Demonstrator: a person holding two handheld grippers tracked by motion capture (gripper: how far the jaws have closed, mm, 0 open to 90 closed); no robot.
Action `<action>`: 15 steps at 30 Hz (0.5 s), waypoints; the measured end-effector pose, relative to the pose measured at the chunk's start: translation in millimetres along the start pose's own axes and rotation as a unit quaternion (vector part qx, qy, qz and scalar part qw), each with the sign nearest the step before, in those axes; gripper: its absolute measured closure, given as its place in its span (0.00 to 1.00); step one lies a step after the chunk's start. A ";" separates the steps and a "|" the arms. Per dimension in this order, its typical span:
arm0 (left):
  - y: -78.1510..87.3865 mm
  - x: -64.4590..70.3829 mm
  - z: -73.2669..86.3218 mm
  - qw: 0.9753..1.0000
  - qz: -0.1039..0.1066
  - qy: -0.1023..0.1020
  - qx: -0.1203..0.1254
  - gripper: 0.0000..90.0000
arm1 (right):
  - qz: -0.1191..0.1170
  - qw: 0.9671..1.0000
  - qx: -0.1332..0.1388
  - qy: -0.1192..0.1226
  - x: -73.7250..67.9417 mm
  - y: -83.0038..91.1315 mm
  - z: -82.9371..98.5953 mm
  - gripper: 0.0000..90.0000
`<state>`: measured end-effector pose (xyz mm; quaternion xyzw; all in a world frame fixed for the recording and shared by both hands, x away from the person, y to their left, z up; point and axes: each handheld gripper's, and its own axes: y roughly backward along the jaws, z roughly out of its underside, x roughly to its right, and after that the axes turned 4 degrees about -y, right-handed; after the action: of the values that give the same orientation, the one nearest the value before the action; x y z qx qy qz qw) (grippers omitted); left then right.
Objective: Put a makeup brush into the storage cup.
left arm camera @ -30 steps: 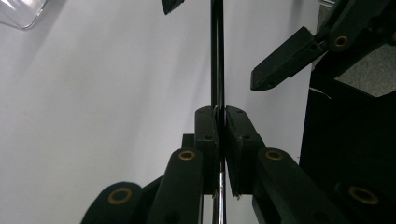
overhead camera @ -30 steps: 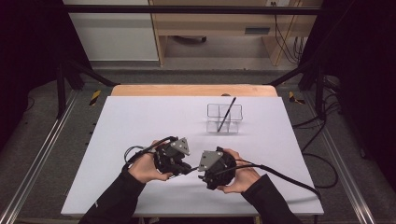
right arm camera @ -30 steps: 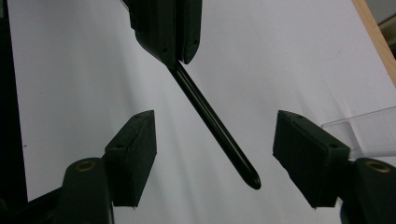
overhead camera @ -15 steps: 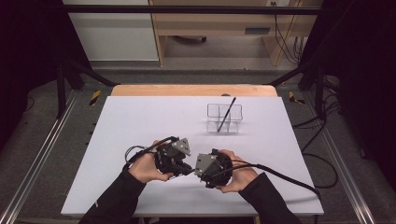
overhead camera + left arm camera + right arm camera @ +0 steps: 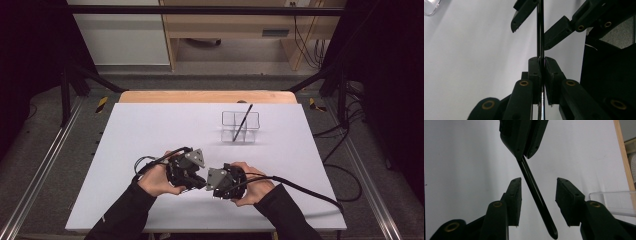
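While your left gripper (image 5: 541,65) has its jaws pressed together on a slim black pen (image 5: 540,32), your right gripper (image 5: 538,195) stands with its jaws spread wide, the pen's free end passing between them without touching either pad.

In the left gripper view the pen runs straight up from the clamped jaws toward the right gripper's open jaws, one on each side of the shaft. In the right gripper view the pen (image 5: 536,197) slants down from your left gripper's closed tips at the top, its rounded end low in the gap between your own jaws.

From the high view, your two hands sit close together at the near middle of the white worktop (image 5: 150,130), the left gripper (image 5: 200,181) and the right gripper (image 5: 212,186) facing each other nose to nose, each with its grey plate on top and its cable trailing off. The pen itself is too small to make out there.

Farther back and to your right stands a clear divided holder (image 5: 241,127), with another dark pen (image 5: 243,122) leaning in it, well apart from your hands.
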<state>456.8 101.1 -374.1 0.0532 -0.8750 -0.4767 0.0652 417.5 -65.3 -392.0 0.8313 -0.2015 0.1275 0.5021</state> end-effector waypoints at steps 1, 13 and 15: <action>0.0 0.0 0.0 1.000 0.000 0.000 0.000 0.93 | 0.000 1.000 0.000 0.000 0.0 0.0 0.0 0.65; -0.9 -0.1 0.1 1.000 0.003 -0.004 -0.003 0.93 | -0.002 1.000 -0.008 0.025 -2.2 -1.8 -1.7 0.79; -0.8 -0.1 0.1 1.000 0.002 -0.005 -0.003 0.93 | -0.003 1.000 -0.010 0.027 -2.2 -2.2 -1.9 0.81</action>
<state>456.9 100.8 -374.9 0.0488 -0.8740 -0.4795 0.0618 416.5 -62.3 -393.7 0.8231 -0.1869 0.1466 0.5158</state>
